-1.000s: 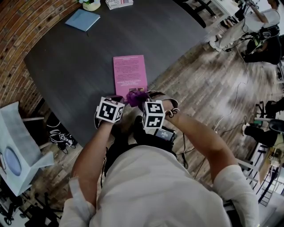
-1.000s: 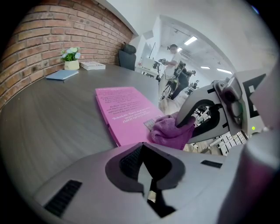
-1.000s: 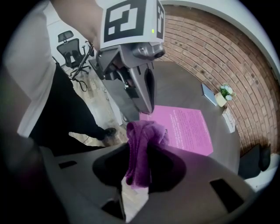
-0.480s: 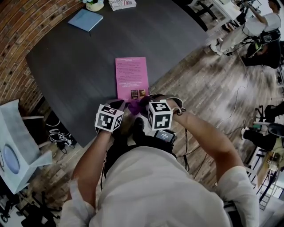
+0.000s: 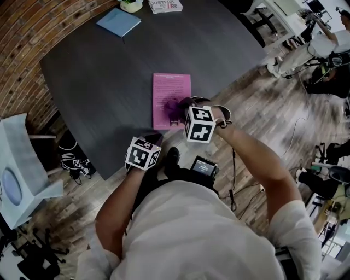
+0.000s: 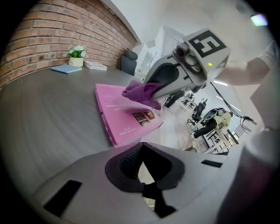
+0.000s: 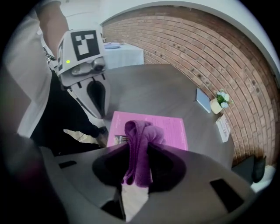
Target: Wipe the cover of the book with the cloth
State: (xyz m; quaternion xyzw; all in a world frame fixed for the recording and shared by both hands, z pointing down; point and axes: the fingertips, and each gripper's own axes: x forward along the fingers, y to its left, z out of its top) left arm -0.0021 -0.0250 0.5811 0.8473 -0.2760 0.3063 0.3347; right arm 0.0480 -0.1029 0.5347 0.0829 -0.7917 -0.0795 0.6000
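Note:
A pink book (image 5: 171, 94) lies flat on the dark table (image 5: 104, 87), near its front edge. My right gripper (image 5: 180, 106) is shut on a bunched purple cloth (image 5: 174, 105), which rests on the near half of the cover. In the right gripper view the cloth (image 7: 139, 148) fills the gap between the jaws, over the book (image 7: 173, 131). My left gripper (image 5: 150, 138) hangs at the table's front edge, short of the book and to its left. Its jaws (image 6: 141, 146) meet at the tips with nothing between them. The left gripper view shows the book (image 6: 116, 109) and the cloth (image 6: 141, 92) ahead.
A blue booklet (image 5: 118, 22), a small potted plant (image 5: 131, 5) and another book (image 5: 165, 5) sit at the table's far side. A white stand (image 5: 22, 169) is on the floor at the left. Wooden floor and seated people (image 5: 322, 49) lie to the right.
My right gripper has carried the cloth forward from the book's near edge onto the cover. My left gripper has dropped back toward the table's front edge.

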